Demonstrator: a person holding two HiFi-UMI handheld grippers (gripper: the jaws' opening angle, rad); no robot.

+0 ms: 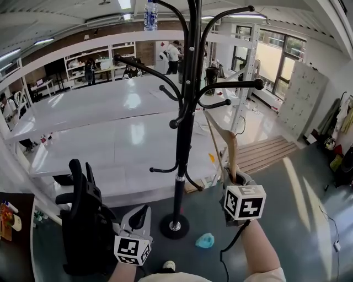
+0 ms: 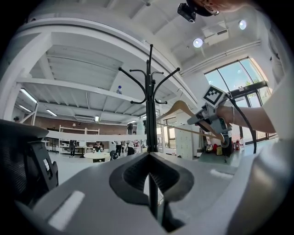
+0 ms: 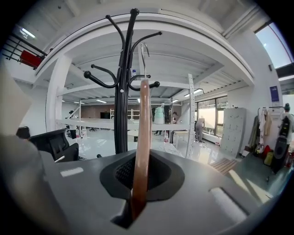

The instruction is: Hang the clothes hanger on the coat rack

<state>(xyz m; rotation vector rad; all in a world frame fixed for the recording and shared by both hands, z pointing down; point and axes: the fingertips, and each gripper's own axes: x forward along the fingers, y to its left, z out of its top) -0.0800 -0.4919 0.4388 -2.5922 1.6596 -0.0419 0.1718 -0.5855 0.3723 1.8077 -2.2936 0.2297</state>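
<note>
The right gripper clamped the hanger, raised beside the rack. The left gripper hung low, jaws together on nothing.

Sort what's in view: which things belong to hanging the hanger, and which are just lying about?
In the job:
wooden hanger, clamped in the right gripper
coat rack

Lying about:
black office chair
blue item on the floor
plastic bottle up high
</note>
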